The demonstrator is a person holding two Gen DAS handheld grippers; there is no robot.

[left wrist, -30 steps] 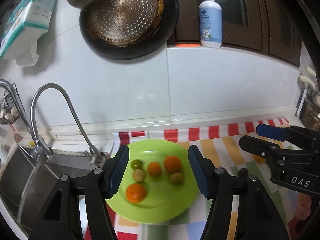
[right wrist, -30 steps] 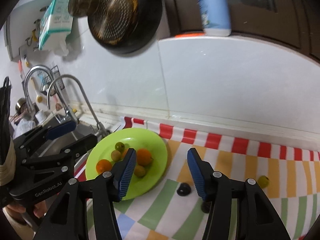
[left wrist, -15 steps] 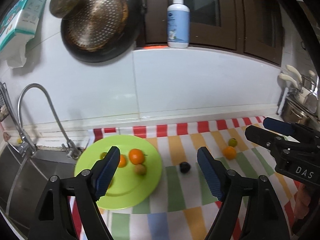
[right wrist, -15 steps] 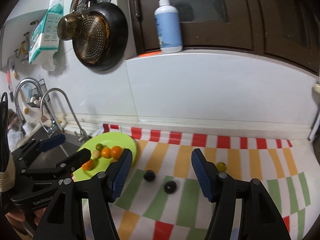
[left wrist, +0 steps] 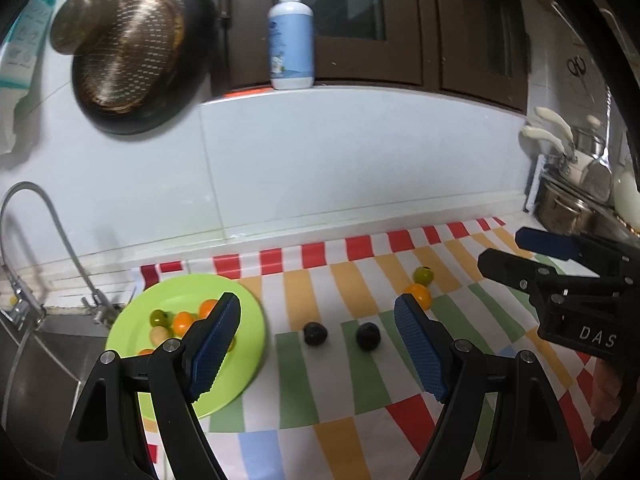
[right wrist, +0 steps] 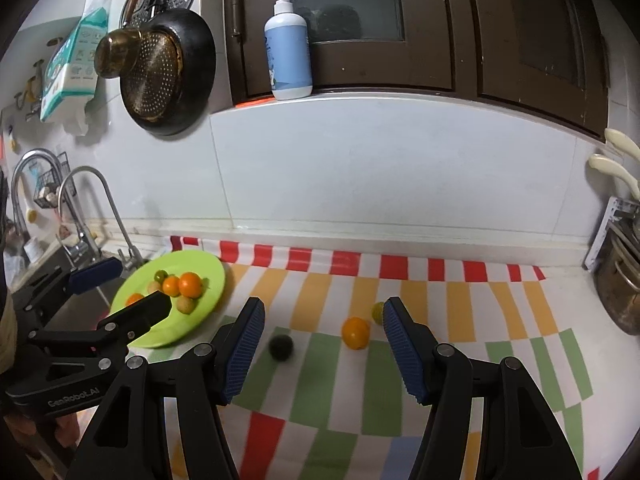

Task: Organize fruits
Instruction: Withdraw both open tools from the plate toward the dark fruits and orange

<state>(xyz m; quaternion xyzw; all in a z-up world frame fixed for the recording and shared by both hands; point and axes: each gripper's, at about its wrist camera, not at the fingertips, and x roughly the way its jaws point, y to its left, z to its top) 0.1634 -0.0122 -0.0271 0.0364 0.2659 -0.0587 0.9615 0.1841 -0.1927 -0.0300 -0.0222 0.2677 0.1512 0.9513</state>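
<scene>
I hold my left gripper (left wrist: 318, 344) above the striped cloth (left wrist: 360, 392) with its jaws spread wide and nothing between the blue pads (left wrist: 420, 352). My right gripper (right wrist: 323, 354) hangs over the same cloth, also released and empty.

The green plate (right wrist: 208, 280) sits at the cloth's left edge, just beside the sink (left wrist: 44, 360) and its faucet (right wrist: 100, 216). On it lie several small fruits close together: two orange ones (right wrist: 189, 285) touching each other, a green one (right wrist: 161, 275) behind them, a pale one (right wrist: 186, 304) in front, and another orange one (right wrist: 134, 299) partly hidden behind my left gripper's finger.

Four fruits lie loose on the cloth, apart from the plate. Two dark fruits (left wrist: 315, 333) sit near each other around the cloth's middle; in the right wrist view I see only one, the other hidden. Toward the right, an orange fruit (right wrist: 355, 333) lies just beside a yellow-green fruit (left wrist: 423, 275) that is nearer the wall.

A soap bottle (right wrist: 288, 46) stands on the ledge above, and a dark pan (right wrist: 168, 76) hangs on the wall.
</scene>
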